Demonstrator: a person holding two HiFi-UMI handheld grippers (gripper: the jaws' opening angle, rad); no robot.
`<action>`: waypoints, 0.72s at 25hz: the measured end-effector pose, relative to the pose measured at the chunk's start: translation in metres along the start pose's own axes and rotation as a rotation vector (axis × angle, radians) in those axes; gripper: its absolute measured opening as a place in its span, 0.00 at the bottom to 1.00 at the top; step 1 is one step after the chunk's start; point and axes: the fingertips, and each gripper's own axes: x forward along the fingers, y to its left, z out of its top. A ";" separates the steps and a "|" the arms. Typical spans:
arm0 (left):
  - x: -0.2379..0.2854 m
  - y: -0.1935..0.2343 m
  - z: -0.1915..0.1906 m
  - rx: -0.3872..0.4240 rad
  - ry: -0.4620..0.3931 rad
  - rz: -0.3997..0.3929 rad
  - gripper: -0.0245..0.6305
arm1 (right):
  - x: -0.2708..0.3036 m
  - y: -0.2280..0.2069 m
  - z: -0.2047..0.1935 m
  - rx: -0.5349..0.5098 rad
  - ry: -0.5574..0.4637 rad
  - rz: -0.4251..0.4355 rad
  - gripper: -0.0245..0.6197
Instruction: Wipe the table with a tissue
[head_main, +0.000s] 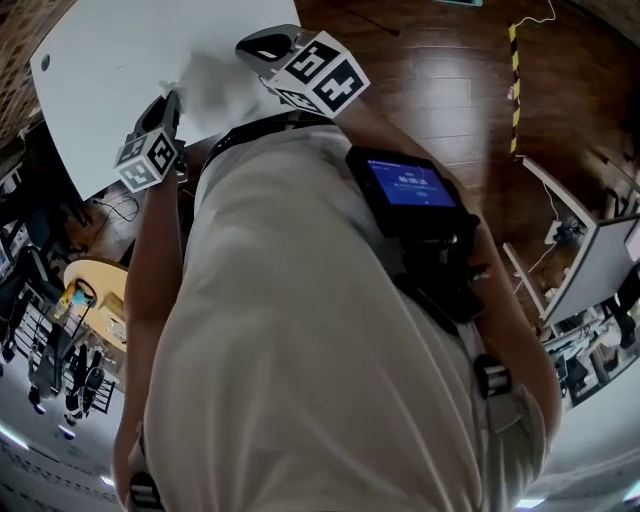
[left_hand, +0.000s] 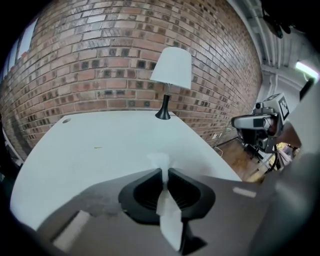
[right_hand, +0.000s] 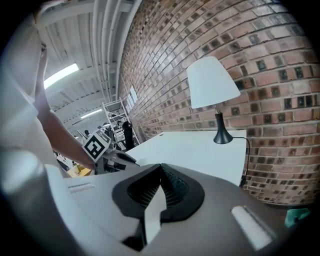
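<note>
Tissue (left_hand: 160, 161) over desk (left_hand: 100, 145).
Tissue is pinched by left tool (left_hand: 164, 170); right tool (right_hand: 161, 166), at its 3 o'clock, is pressed together.

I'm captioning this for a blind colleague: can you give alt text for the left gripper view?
The left claw is shut on a white tissue above a white table. A white-shaded lamp stands at the table's far edge before a brick wall.

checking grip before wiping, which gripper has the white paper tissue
The left gripper: a white paper tissue pokes out past its closed black jaws. On the right gripper the jaws meet with no tissue poking out.
</note>
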 end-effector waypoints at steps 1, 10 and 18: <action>0.001 -0.004 0.001 0.008 -0.005 -0.012 0.11 | 0.002 0.001 0.002 -0.006 0.001 0.005 0.05; 0.018 -0.022 -0.004 0.080 0.029 -0.075 0.11 | 0.009 0.006 -0.001 -0.004 0.027 -0.012 0.05; 0.049 -0.009 0.017 0.100 0.098 -0.233 0.11 | 0.045 0.026 -0.001 0.045 0.050 -0.065 0.05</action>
